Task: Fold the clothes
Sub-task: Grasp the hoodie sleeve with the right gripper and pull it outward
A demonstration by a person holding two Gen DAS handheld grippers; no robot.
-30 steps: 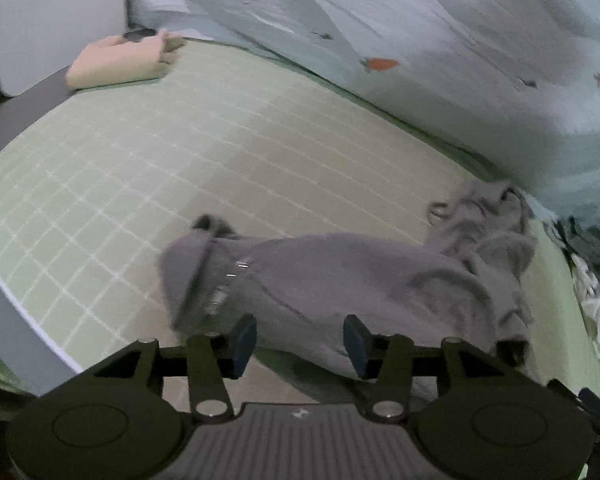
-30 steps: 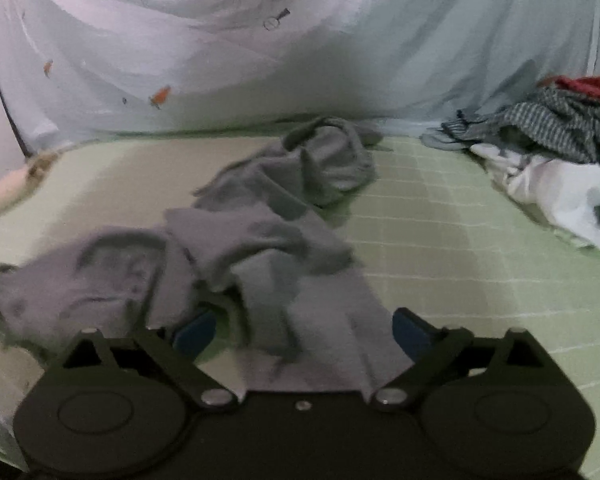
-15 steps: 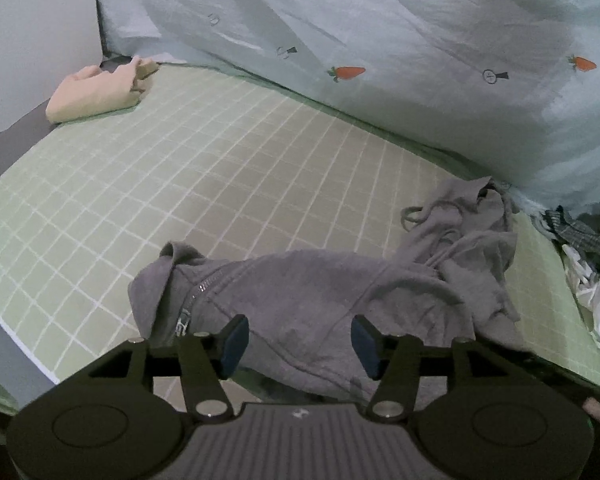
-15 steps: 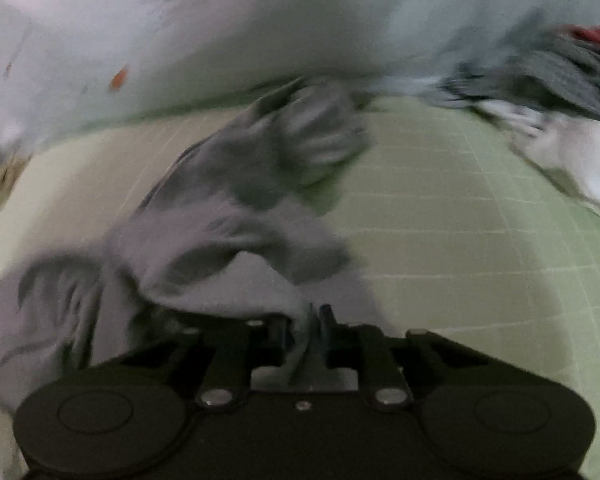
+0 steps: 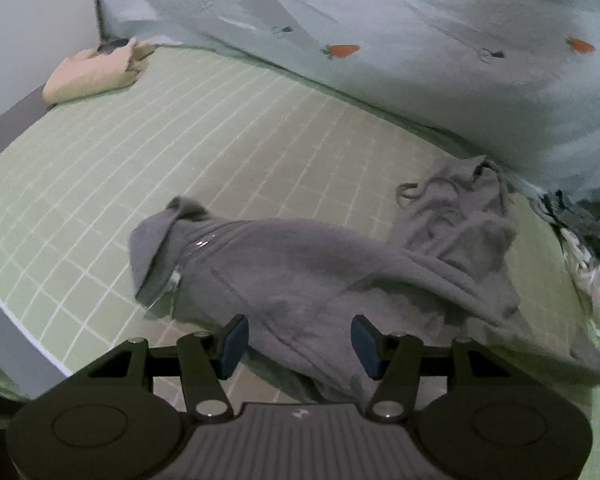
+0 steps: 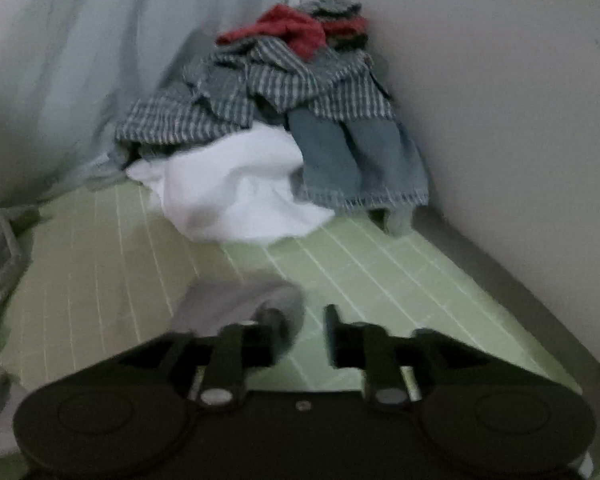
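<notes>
1. Pale green bedsheet with a white grid pattern [image 5: 220, 148]: covers the whole working surface in both views; its near edge drops to a grey bed frame at 8 o'clock in the left wrist view.
2. Light blue quilt printed with small orange carrots [image 5: 420, 52]: banked along the far side of the sheet from 11 to 3 o'clock.
3. Plain off-white wall [image 6: 500, 100]: fills 1 to 4 o'clock of the right wrist view and meets the quilt in a corner at 12 o'clock.
4. Crumpled grey zip-front hooded sweatshirt [image 5: 300, 276]: lies unfolded on the sheet at centre, its hood and drawcord bunched toward 2 o'clock.
5. Folded cream-coloured garment [image 5: 92, 72]: rests at the sheet's far corner, 10 o'clock, well apart from the sweatshirt.
6. Heap of unfolded laundry [image 6: 268, 120]: red, striped grey, denim and white pieces piled in the room corner.
7. Left gripper [image 5: 298, 342]: blue pads spread, hovering over the sweatshirt's near hem; contact cannot be told.
8. Right gripper [image 6: 304, 332]: blurred, jaws opening; a grey fold of the sweatshirt lies against the left finger [image 6: 272, 328], and green sheet shows in the gap.
</notes>
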